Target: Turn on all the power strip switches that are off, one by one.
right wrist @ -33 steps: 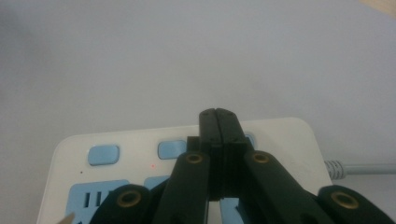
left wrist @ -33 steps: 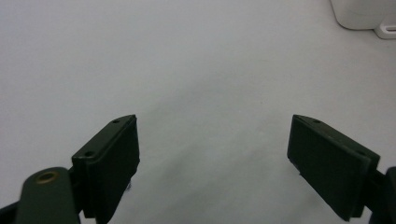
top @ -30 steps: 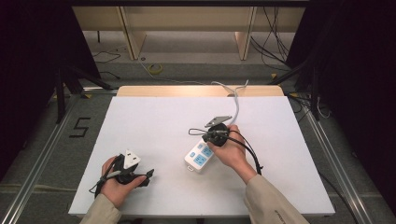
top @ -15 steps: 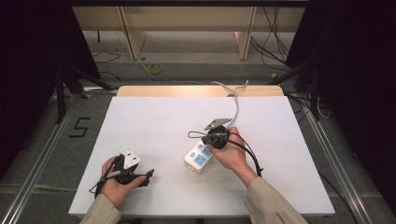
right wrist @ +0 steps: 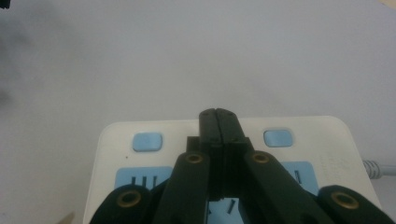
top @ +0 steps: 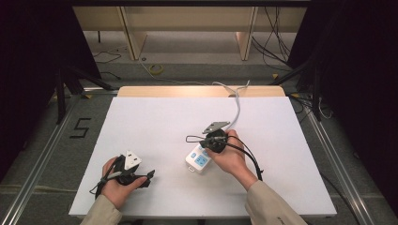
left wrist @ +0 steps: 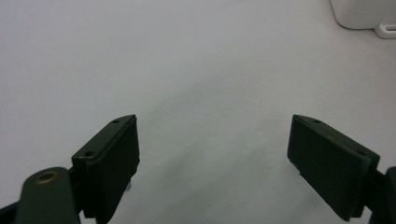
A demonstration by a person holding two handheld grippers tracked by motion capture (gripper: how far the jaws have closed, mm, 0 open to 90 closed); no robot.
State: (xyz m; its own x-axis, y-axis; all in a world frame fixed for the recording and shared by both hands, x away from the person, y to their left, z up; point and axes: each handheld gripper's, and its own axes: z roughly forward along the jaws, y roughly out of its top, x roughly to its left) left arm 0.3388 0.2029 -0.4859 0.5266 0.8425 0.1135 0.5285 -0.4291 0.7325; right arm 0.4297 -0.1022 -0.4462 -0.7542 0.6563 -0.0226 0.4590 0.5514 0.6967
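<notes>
A white power strip with blue socket faces lies right of the table's middle; its white cable runs off over the far edge. My right gripper stands over the strip's far end, shut with nothing between its jaws. In the right gripper view the closed tips sit above the power strip, between two blue buttons. My left gripper rests near the front left of the table, open and pointing right. In the left gripper view its gripper holds nothing, and a power strip corner shows at top right.
The white table top has a wooden strip along its far edge. A black cable loops from the right gripper past the wrist. Beyond the table are floor cables and wooden furniture legs.
My right gripper has shifted slightly toward the person and lower over the power strip. The left gripper and the strip have stayed put.
</notes>
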